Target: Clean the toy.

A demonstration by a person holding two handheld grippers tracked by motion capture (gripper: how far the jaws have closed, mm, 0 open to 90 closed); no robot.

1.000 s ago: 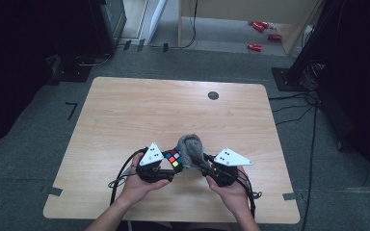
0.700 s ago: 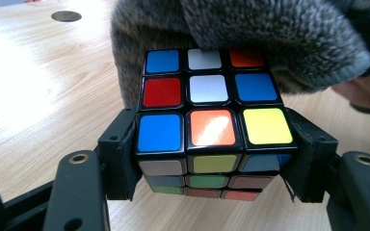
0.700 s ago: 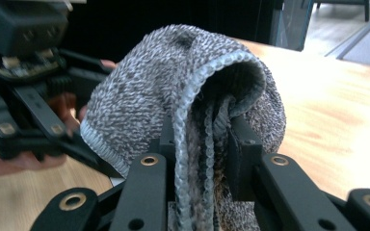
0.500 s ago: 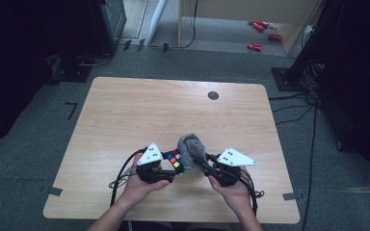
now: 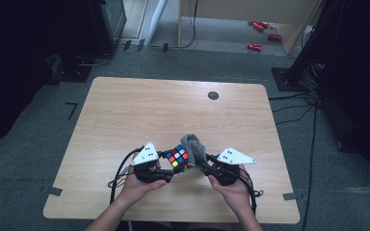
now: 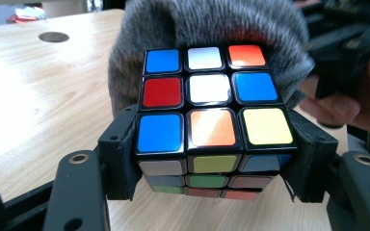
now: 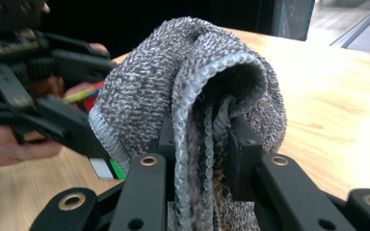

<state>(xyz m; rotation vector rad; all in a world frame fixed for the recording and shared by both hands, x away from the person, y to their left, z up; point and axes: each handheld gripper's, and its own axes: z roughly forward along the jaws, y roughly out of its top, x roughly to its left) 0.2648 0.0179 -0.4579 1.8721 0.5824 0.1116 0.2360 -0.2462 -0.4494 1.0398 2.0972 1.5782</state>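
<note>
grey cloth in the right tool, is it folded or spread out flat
Folded. The grey knitted cloth is bunched over on itself, several layers and a stitched hem pinched between the right tool's black jaws.

A scrambled cube (image 6: 212,120) sits level, above the table. A grey knitted cloth (image 7: 197,82), bunched and folded, presses against its far side.

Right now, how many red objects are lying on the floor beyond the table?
3, as far as the high view shows: two close together near the wooden furniture's base, and one nearer the table. More may be hidden behind the furniture.
</note>
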